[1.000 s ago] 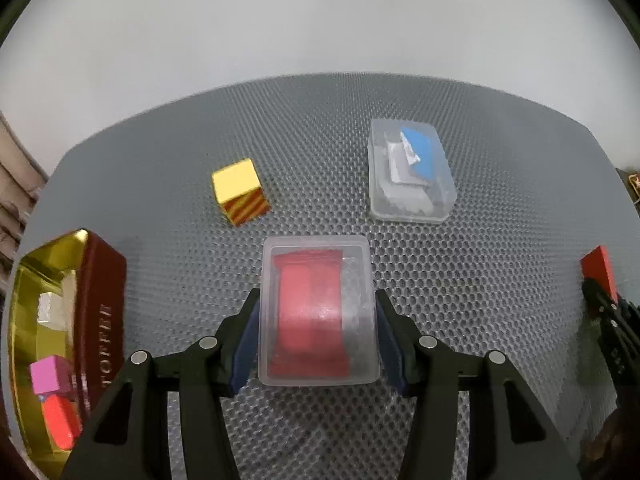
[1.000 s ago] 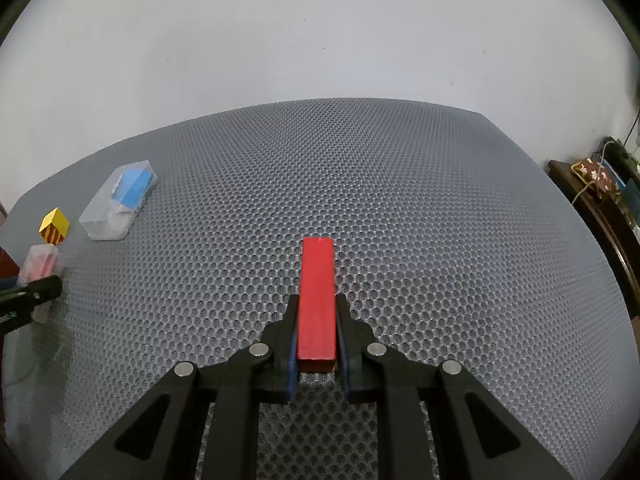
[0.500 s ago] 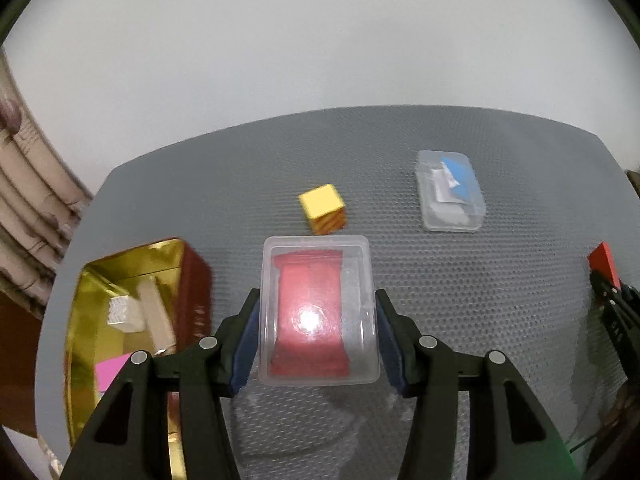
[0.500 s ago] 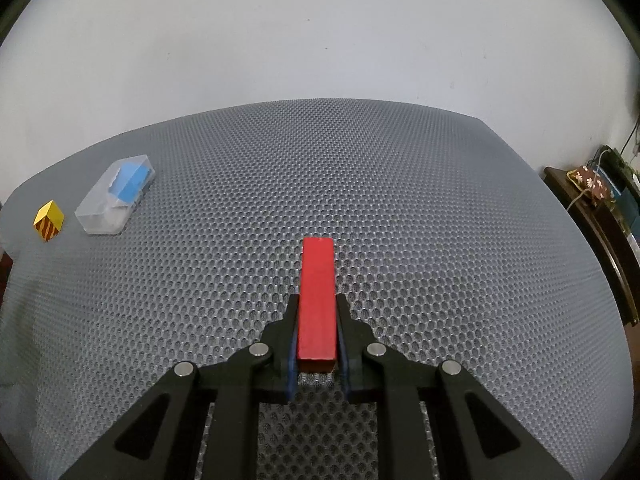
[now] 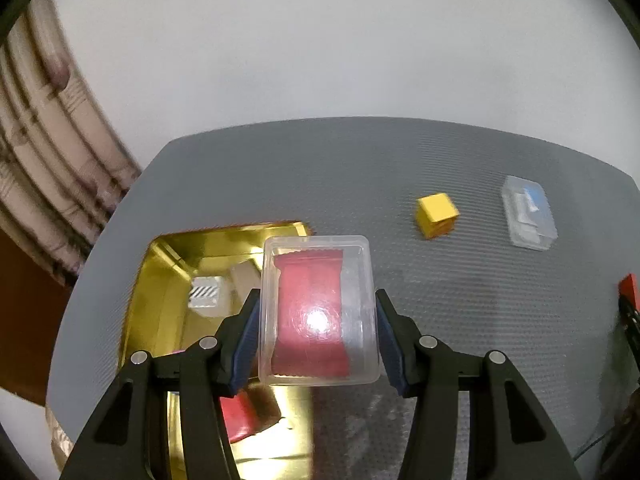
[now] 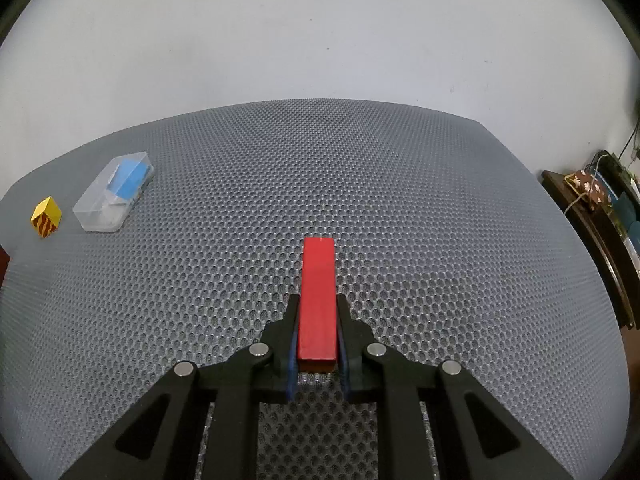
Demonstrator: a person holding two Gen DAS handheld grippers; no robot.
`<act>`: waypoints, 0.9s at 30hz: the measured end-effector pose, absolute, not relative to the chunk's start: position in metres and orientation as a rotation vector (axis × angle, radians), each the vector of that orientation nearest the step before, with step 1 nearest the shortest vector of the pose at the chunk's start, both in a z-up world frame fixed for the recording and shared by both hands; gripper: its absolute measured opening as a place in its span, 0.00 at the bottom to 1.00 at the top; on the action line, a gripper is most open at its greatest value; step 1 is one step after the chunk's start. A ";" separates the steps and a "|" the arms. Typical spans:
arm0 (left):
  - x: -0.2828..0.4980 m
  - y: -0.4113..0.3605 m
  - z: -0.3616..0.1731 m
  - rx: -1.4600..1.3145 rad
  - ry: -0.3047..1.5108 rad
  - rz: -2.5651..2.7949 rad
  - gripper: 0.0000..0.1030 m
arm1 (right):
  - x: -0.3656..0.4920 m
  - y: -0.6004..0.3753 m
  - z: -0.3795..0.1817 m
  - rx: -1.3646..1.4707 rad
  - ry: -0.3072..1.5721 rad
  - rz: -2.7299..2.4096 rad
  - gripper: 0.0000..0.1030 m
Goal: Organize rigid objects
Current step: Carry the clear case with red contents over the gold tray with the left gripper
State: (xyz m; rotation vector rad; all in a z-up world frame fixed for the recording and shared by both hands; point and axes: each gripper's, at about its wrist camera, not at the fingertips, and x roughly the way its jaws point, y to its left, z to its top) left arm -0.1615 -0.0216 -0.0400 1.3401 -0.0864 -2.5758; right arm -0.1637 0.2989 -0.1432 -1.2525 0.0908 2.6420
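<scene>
Grey honeycomb mat, yellow cube beside clear case, gold tin

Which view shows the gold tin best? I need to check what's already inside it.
The left wrist view: the gold tin lies open below the held clear box, showing a striped block and a red piece. The right wrist view catches only a dark red sliver at its left edge.

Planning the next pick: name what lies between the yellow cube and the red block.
The clear case with blue contents lies between yellow cube and red block, in the right wrist view.
</scene>
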 end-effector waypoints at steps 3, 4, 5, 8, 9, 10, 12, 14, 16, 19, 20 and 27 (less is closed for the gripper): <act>-0.160 -0.038 -0.042 1.334 -0.067 -2.552 0.48 | -0.164 0.300 -0.143 -1.252 0.089 2.642 0.15; -0.159 -0.043 -0.043 1.334 -0.060 -2.542 0.48 | -0.164 0.300 -0.143 -1.252 0.089 2.642 0.15; -0.159 -0.048 -0.044 1.332 -0.052 -2.532 0.48 | -0.164 0.300 -0.143 -1.252 0.089 2.642 0.15; -0.158 -0.062 -0.049 1.335 -0.022 -2.504 0.48 | -0.165 0.301 -0.143 -1.253 0.087 2.641 0.15; -0.158 -0.067 -0.050 1.334 -0.012 -2.496 0.48 | -0.165 0.301 -0.142 -1.253 0.086 2.641 0.15; -0.158 -0.072 -0.052 1.336 -0.005 -2.486 0.48 | -0.165 0.302 -0.142 -1.253 0.086 2.641 0.15; -0.158 -0.080 -0.055 1.337 0.004 -2.464 0.48 | -0.165 0.302 -0.142 -1.252 0.084 2.640 0.15; -0.158 -0.088 -0.059 1.350 0.026 -2.448 0.48 | -0.165 0.302 -0.142 -1.252 0.085 2.640 0.15; -0.159 -0.095 -0.063 1.357 0.047 -2.430 0.48 | -0.165 0.303 -0.141 -1.252 0.085 2.641 0.15; -0.159 -0.101 -0.066 1.361 0.054 -2.418 0.48 | -0.165 0.303 -0.141 -1.252 0.083 2.640 0.15; -0.159 -0.102 -0.067 1.362 0.052 -2.414 0.48 | -0.165 0.303 -0.141 -1.252 0.084 2.640 0.15; -0.164 -0.109 -0.073 1.371 0.058 -2.391 0.48 | -0.165 0.304 -0.141 -1.252 0.082 2.639 0.15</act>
